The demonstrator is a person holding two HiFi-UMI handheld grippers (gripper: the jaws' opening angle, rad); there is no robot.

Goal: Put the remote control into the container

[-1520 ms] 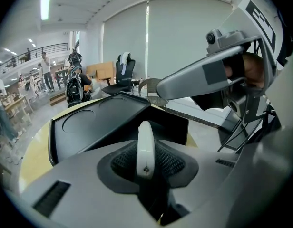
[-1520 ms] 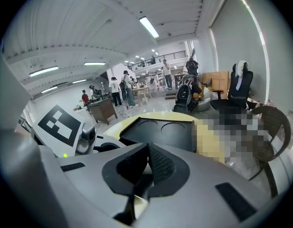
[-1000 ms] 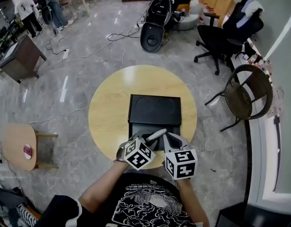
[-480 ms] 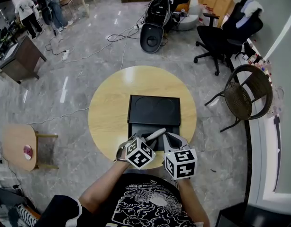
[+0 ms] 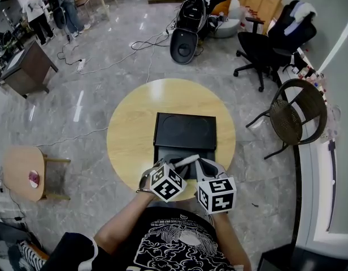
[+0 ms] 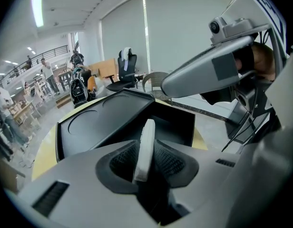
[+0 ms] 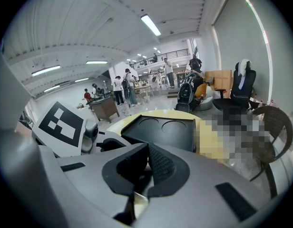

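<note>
- Head view: a round yellow table point(image 5: 129, 123) stands on a grey stone floor, and a black container point(image 5: 185, 131) lies open at its middle.
  - The container's far half is flat with two round hollows. Its near half is a deep well.
  - The left gripper point(image 5: 173, 167) and the right gripper point(image 5: 203, 164) sit side by side at the near edge of the table, both pointing at the container.
  - The left gripper holds a white remote control point(image 5: 187, 161) by one end. The remote control slants to the far right over the near well, and its free end is just beside the right gripper's tips.
  - An office chair point(image 5: 261, 44) and a wicker chair point(image 5: 292, 114) stand to the right, well apart from the table. A small side table point(image 5: 18, 171) stands to the left.
- Left gripper view: the left gripper point(image 6: 145, 148) has its jaws clamped on the remote control point(image 6: 148, 129).
  - The remote control stands edge-on between the ribbed pads and sticks out past them towards the open container point(image 6: 108, 118).
  - The right gripper's grey body fills the upper right.
- Right gripper view: the right gripper point(image 7: 149, 146) has its jaws closed tip to tip, with nothing between them.
  - The container point(image 7: 161, 129) lies just beyond, with its two round hollows at the far side.
  - The left gripper shows at the near left.
</note>
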